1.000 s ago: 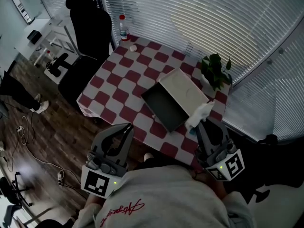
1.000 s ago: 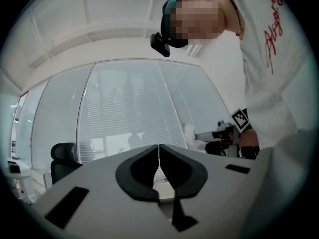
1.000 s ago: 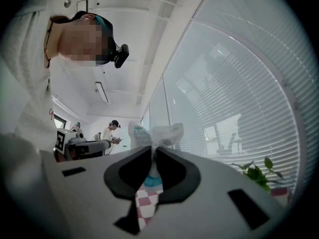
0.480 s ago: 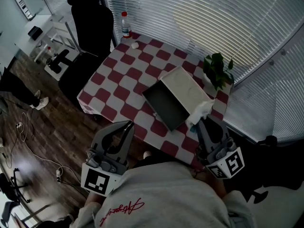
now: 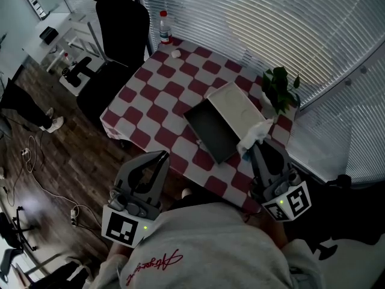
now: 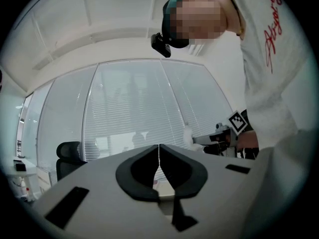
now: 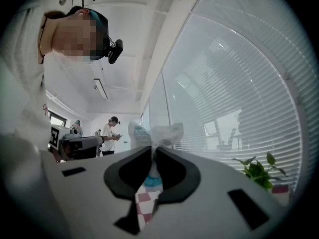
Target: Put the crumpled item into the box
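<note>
The right gripper (image 5: 260, 148) pinches the crumpled wrapper (image 5: 254, 135) at centre right of the head view, above the near corner of the open box (image 5: 212, 134). The left gripper (image 5: 154, 163), lower left, has its jaws pressed together on nothing.

I see a table under a red-and-white checked cloth (image 5: 157, 101). At its far corner stands a clear plastic bottle with a red cap (image 5: 163, 27), with a small white lump (image 5: 175, 54) near it on the cloth. A green leafy potted plant (image 5: 280, 89) sits at the right corner, by white slatted blinds (image 5: 271, 23). A black office chair (image 5: 117, 23) stands beside the table on dark wooden flooring (image 5: 60, 155), where a pale cable (image 5: 37, 188) trails.
</note>
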`<state>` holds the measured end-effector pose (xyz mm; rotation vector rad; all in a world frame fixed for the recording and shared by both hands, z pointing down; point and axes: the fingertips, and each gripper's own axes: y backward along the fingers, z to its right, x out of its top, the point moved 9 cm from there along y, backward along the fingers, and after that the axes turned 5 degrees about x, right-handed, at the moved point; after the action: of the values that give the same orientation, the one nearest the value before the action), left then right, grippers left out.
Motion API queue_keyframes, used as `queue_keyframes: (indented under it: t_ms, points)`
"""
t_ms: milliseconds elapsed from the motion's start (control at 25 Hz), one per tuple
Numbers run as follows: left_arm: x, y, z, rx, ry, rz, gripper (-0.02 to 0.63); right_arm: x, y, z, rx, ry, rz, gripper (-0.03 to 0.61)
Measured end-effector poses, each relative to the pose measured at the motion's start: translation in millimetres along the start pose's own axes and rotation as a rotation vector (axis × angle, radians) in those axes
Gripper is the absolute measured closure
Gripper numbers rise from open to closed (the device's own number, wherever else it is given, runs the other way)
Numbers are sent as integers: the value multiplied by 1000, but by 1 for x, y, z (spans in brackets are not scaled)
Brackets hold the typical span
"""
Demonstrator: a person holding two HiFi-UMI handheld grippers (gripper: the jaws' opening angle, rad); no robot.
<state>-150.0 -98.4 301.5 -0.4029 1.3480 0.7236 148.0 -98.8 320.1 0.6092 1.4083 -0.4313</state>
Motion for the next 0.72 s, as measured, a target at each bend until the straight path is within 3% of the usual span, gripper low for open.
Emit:
queue_keyframes:
  t_ms: [720]
  points:
    - [-5, 14, -8, 44, 15, -10, 595, -25, -25, 4, 2, -20, -104, 534]
